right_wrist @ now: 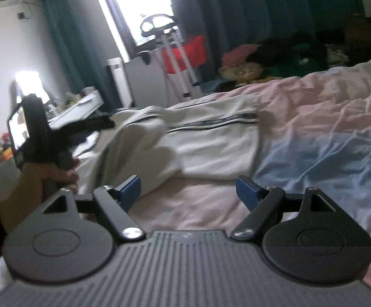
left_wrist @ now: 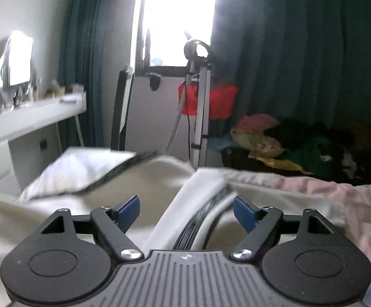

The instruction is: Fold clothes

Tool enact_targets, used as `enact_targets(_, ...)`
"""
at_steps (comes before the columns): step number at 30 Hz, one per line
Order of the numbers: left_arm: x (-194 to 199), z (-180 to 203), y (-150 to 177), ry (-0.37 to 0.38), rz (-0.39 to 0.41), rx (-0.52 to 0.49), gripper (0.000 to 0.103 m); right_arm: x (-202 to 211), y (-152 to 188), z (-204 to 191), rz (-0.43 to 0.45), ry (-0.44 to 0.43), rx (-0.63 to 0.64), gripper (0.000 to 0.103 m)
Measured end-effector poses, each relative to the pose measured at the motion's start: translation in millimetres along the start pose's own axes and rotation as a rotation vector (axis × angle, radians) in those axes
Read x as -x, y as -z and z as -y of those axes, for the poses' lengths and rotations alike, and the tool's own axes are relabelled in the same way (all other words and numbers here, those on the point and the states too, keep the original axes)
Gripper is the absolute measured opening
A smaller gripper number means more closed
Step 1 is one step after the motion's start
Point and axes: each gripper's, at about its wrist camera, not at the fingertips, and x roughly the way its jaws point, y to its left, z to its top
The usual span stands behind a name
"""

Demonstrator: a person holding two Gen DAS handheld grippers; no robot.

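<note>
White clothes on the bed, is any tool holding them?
No. Both the left tool and right tool are open, gripping no part of the white clothes.

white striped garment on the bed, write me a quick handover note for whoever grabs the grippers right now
Left gripper: jaws open, holding nothing, low over the white striped garment.
Right gripper: jaws open, empty, over the pink and blue bedsheet near the garment's edge.
Garment lies rumpled on the bed, one part bunched up, striped band showing.
Done: no clean fold visible.
Left: flatten it, fold it. A pile of other clothes sits beyond the bed.
</note>
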Motion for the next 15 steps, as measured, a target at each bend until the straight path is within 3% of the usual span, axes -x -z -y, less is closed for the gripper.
enact_targets(3, -38, 20, -9, -0.048, -0.024, -0.036, 0.077, -23, 1, 21, -0.041, 0.007, -0.036, 0.083)
enact_targets(5, -61, 28, -12, -0.026, -0.066, -0.031, 0.069, -44, 9, 32, -0.113, -0.022, -0.095, 0.083)
enact_targets(6, -69, 33, -11, -0.019, -0.088, -0.034, 0.059, -55, 13, 37, -0.149, -0.037, -0.124, 0.083)
enact_targets(8, -84, 43, -8, -0.017, -0.144, -0.06, 0.029, -65, 17, 38, -0.166, -0.051, -0.123, 0.083)
enact_targets(10, -80, 53, -2, -0.002, -0.136, -0.104, 0.014, -69, 18, 37, -0.153, -0.055, -0.102, 0.083)
enact_targets(15, -27, 54, 8, 0.059, -0.066, -0.154, 0.01, -69, 21, 46, -0.148, -0.048, -0.159, 0.083)
